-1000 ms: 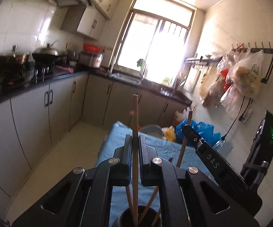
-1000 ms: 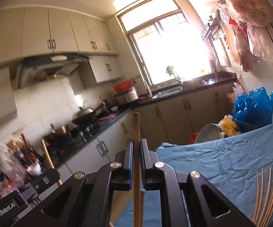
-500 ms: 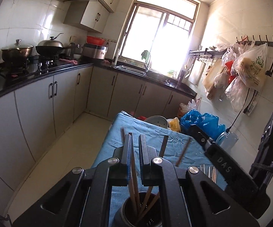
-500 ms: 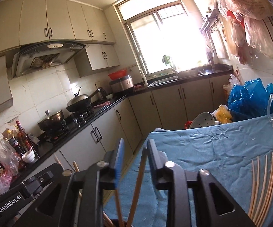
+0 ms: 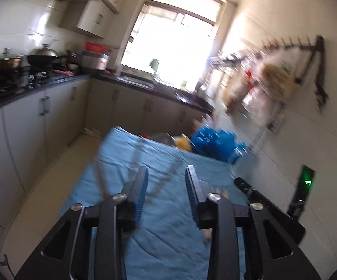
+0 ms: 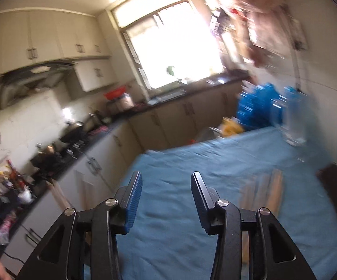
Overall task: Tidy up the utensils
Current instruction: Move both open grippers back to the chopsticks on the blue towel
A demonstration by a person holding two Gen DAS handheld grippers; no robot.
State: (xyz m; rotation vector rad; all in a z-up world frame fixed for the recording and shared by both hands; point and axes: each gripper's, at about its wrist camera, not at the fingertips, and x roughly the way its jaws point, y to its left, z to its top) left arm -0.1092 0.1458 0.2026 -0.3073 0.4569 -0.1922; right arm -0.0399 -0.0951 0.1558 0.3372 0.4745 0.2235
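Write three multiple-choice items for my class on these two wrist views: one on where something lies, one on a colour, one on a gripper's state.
1. In the right wrist view, where do the loose chopsticks lie relative to the right gripper?
A. To its right on the cloth
B. Between its fingers
C. On the counter

2. What colour is the tablecloth?
A. Red
B. Blue
C. White

3. What state is the left gripper in?
A. Shut on a chopstick
B. Shut on nothing
C. Open, holding nothing

Answers:
1 A, the blurred sticks rest right of the fingers.
2 B, blue fabric covers the table.
3 C, cloth shows between the spread fingers.
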